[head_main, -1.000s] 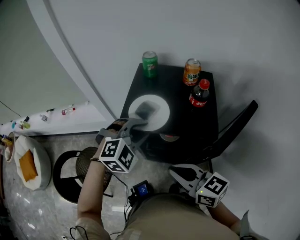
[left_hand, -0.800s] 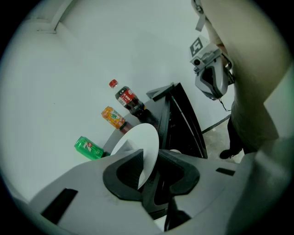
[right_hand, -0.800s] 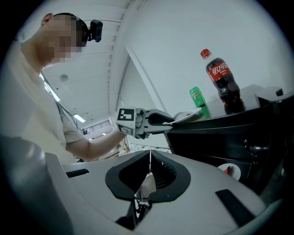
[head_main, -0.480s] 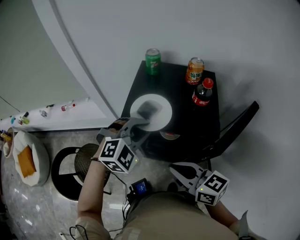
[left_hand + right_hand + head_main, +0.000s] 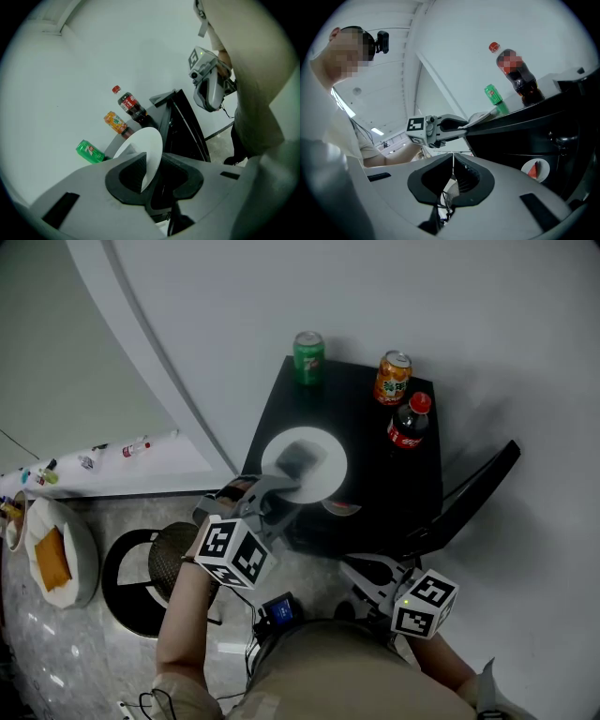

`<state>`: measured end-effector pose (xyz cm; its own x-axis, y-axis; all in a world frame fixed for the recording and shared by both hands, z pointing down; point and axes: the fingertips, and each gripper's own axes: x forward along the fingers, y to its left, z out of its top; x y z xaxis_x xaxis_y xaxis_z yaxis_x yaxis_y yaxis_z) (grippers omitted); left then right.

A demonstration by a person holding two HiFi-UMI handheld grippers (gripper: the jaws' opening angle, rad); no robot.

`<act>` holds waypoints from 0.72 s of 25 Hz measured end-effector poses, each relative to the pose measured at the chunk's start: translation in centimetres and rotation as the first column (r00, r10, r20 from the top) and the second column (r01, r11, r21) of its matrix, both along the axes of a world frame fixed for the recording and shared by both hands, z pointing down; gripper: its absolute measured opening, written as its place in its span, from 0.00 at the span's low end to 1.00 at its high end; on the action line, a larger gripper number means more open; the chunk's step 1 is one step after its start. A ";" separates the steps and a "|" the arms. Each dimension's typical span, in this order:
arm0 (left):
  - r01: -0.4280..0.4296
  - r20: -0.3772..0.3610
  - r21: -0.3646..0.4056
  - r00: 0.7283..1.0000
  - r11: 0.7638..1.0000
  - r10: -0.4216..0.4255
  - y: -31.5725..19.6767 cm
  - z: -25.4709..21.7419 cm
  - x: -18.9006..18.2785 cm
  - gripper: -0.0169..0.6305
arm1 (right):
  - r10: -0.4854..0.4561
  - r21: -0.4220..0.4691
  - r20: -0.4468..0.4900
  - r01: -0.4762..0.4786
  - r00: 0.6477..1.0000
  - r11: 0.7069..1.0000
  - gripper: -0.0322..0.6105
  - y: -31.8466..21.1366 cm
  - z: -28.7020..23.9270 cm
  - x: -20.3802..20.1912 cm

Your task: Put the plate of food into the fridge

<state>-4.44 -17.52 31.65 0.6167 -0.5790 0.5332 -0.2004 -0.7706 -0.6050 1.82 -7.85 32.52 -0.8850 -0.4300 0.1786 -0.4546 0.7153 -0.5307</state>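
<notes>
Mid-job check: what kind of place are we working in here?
Likely an office or lab corner, not a kitchen: a black mini fridge against a bare white wall, a cola bottle and a green can on top, a stool on polished floor.

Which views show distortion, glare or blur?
Head view: even light, white plate nearly washed out, soft shadow right of the fridge. Left gripper view: strong fisheye bend, black corners. Right gripper view: same bend, cola bottle slightly blurred.

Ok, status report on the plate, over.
Left gripper jaws just closed on plate rim, atop fridge. Right gripper shut, empty. Fridge door open, small dish inside.
</notes>
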 end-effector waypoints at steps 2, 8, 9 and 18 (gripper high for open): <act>-0.005 0.000 -0.001 1.000 1.000 0.005 0.2 0.0 0.0 0.17 | 0.006 -0.004 0.006 -0.006 1.000 1.000 0.08 -0.4 -0.1 -0.2; -0.017 -0.007 -0.004 1.000 1.000 0.017 0.7 -0.2 -0.1 0.17 | 0.026 -0.012 -0.003 -0.026 1.000 1.000 0.08 -1.6 -0.4 -0.7; -0.018 -0.009 -0.003 1.000 1.000 0.018 0.8 -0.2 -0.1 0.17 | 0.027 -0.011 -0.005 -0.027 1.000 1.000 0.08 -1.7 -0.4 -0.8; -0.041 -0.001 0.012 0.999 0.999 0.041 1.4 -0.2 -0.1 0.16 | 0.006 -0.032 0.032 -0.005 0.999 0.999 0.08 -3.0 -0.4 -2.2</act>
<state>-4.55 -16.09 31.47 0.6411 -0.5595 0.5252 -0.1694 -0.7707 -0.6142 -0.37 -10.88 32.11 -0.8881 -0.4294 0.1638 -0.4408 0.6951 -0.5679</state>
